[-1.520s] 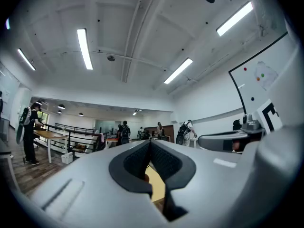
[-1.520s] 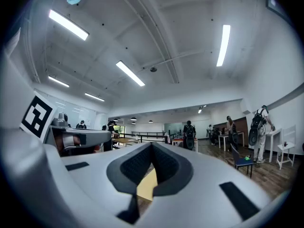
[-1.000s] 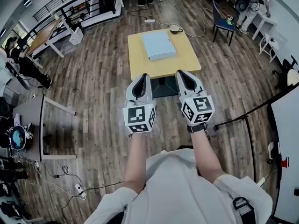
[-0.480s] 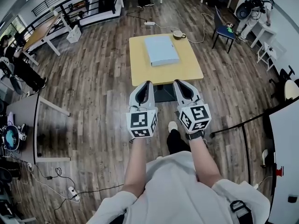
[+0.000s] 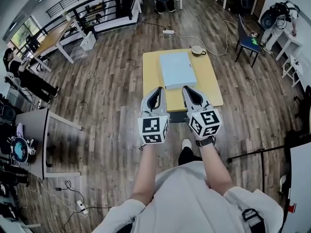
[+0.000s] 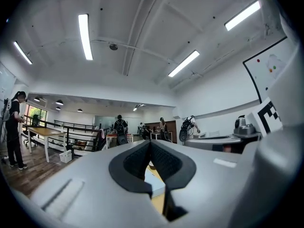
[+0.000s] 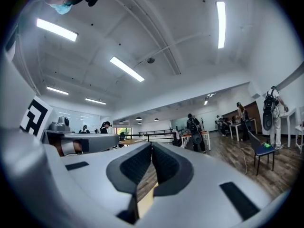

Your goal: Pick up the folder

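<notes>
Here, the left tool (image 5: 157, 89) and the right tool (image 5: 186, 88) were held side by side in the lower middle of the head view. Both pointed toward the upper part of the frame. Each tool was clenched. In the left gripper view the two dark jaws met at their tips with nothing between them, and the right gripper view showed the same, so both tools were empty.

The folder (image 5: 177, 69) was light blue and closed. It lay flat on the yellow bench (image 5: 153, 74), a little above the centre of the frame. It was placed toward the right and upper part of the bench top, and a bare yellow strip remained at its left. The tips of the two tools appeared over the near part of the bench, close below the lower edge of the folder. No view showed them in contact with it.

Around the bench was a wooden floor (image 5: 107, 81). A blue chair (image 5: 249, 41) stood in the upper right. A small round object (image 5: 197, 50) lay just beside the upper right corner of the bench. A person (image 5: 29, 76) in dark clothes was at the left edge.
</notes>
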Tool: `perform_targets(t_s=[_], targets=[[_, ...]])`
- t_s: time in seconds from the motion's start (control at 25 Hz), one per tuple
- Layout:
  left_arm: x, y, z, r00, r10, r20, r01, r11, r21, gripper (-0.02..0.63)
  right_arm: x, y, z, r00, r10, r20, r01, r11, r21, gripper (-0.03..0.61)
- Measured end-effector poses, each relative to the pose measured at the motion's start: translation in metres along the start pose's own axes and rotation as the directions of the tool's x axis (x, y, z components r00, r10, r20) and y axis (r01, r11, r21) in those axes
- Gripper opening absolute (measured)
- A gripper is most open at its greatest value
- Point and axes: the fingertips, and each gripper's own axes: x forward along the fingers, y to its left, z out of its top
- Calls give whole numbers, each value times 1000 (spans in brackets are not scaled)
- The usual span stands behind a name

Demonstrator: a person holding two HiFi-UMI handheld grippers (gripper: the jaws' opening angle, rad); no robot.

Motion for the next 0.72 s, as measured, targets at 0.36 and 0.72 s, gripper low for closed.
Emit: perform_targets(t_s=[0.36,0.72], targets=[[137,22,-5,998,66,-5,-66,998,-23,11,95,-101,10,998,65,3,-65,998,-7,12],[201,50,-72,984,77,-158,-87,995,-56,11,156,-174,-69,985,70,-156,-43,984,171,12]])
